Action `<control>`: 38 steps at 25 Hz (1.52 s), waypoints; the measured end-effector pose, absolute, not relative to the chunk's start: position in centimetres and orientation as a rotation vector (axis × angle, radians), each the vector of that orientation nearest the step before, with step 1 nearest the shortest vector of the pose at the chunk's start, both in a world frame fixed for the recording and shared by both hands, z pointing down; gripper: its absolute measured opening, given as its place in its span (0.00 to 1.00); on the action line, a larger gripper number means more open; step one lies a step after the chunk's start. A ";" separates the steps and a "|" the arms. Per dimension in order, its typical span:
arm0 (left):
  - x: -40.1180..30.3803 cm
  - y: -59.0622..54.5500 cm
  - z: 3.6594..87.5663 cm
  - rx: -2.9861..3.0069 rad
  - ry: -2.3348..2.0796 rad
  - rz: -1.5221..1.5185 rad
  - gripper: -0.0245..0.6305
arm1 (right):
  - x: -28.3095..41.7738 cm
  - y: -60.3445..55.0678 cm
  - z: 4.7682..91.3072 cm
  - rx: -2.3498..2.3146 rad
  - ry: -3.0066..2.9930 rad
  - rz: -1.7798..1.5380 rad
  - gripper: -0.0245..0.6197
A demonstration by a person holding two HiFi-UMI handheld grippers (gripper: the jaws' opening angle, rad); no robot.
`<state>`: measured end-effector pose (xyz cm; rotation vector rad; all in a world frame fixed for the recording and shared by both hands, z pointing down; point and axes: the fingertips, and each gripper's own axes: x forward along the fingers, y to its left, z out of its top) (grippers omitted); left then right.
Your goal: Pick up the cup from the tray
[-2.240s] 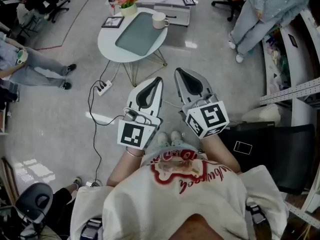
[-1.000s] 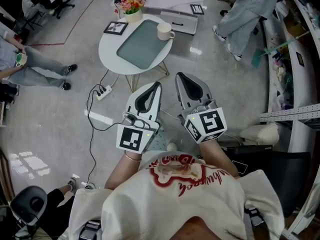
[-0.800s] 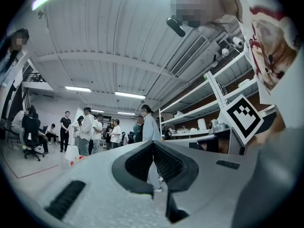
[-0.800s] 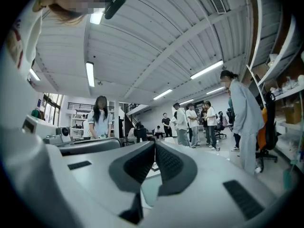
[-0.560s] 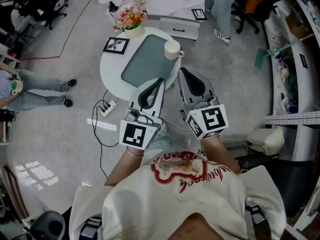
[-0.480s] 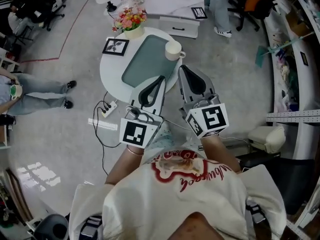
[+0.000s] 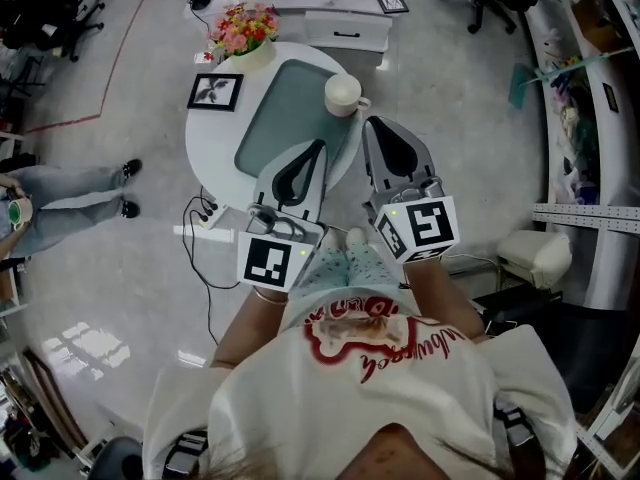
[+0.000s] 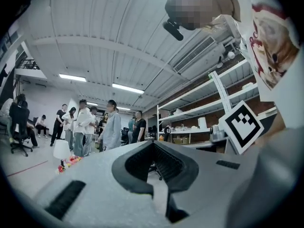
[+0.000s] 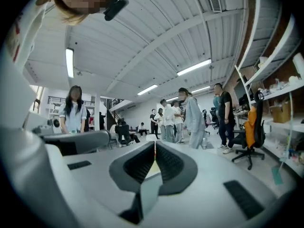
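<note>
A cream cup (image 7: pixel 344 93) with its handle to the right stands on the far right corner of a grey-green tray (image 7: pixel 275 118). The tray lies on a small round white table (image 7: pixel 205 138). My right gripper (image 7: pixel 371 123) is shut and holds nothing; its tip points at the cup from just below, a short way off. To its left, my left gripper (image 7: pixel 318 146) is also shut and empty, with its tip over the tray's near edge. Both gripper views look up at the ceiling: the left gripper (image 8: pixel 153 142) and right gripper (image 9: pixel 155 143) show their jaws closed together, and neither shows the cup.
A pot of flowers (image 7: pixel 240 33) and a framed picture (image 7: pixel 213 90) stand on the table's left side. A power strip (image 7: pixel 208 220) and cable lie on the floor beside the table. A white case (image 7: pixel 335 30) sits behind it. Shelving (image 7: pixel 590 218) lines the right; people stand around.
The table, tray and cup have come closer to both grippers, whose tips now reach the table's near edge. Both grippers stayed shut.
</note>
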<state>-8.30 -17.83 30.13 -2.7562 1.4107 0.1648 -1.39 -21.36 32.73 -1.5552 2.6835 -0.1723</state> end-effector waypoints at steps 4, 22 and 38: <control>-8.3 -18.4 31.3 -2.777 1.435 0.153 0.06 | -0.5 -24.3 39.3 -1.651 2.804 -0.198 0.08; -8.3 -17.3 40.9 -2.941 1.505 -0.085 0.06 | 1.8 -34.5 58.9 -1.987 2.816 -0.409 0.39; -9.4 -17.5 42.4 -2.955 1.543 -0.141 0.06 | 1.6 -39.2 58.6 -1.957 2.745 -0.328 0.14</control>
